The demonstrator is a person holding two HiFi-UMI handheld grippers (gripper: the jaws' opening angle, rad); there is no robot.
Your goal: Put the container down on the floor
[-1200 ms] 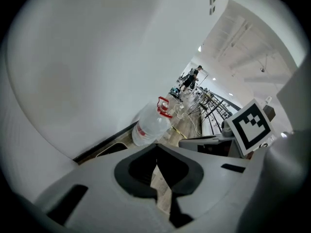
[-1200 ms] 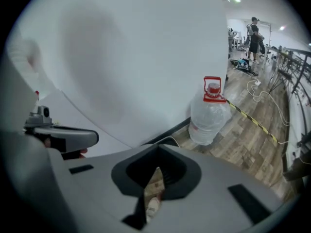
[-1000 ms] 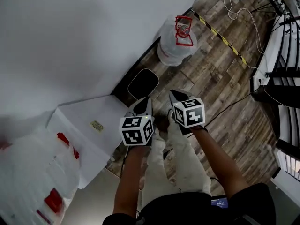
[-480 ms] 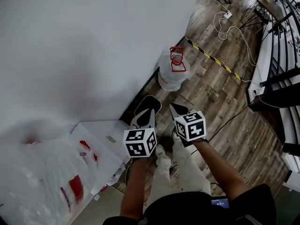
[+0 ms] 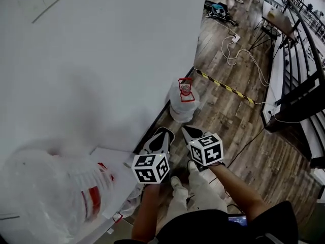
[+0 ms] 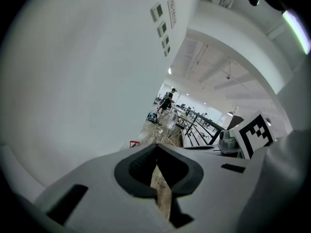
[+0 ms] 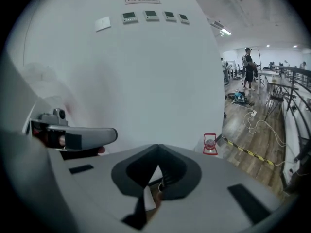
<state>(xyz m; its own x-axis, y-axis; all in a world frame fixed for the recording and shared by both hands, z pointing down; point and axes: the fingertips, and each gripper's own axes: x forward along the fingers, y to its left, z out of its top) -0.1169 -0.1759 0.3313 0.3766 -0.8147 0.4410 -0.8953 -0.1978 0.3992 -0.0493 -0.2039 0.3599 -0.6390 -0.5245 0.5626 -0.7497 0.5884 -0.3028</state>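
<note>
To my left rises a plain white wall (image 5: 101, 60) with a row of small rectangular panels (image 7: 150, 15) high on it. A yellow-and-black striped tape strip (image 5: 226, 88) runs out from its foot. A loose white cable (image 5: 238, 52) lies beyond, near the black metal railing (image 5: 304, 88).

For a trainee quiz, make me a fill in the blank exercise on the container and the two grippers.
The container stands on the wooden ____, beside the white wall.
Its handle is ____.
The left gripper and right gripper both have jaws ____, holding nothing.
The striped floor tape is yellow and ____.
Missing words: floor, red, shut, black.
</note>
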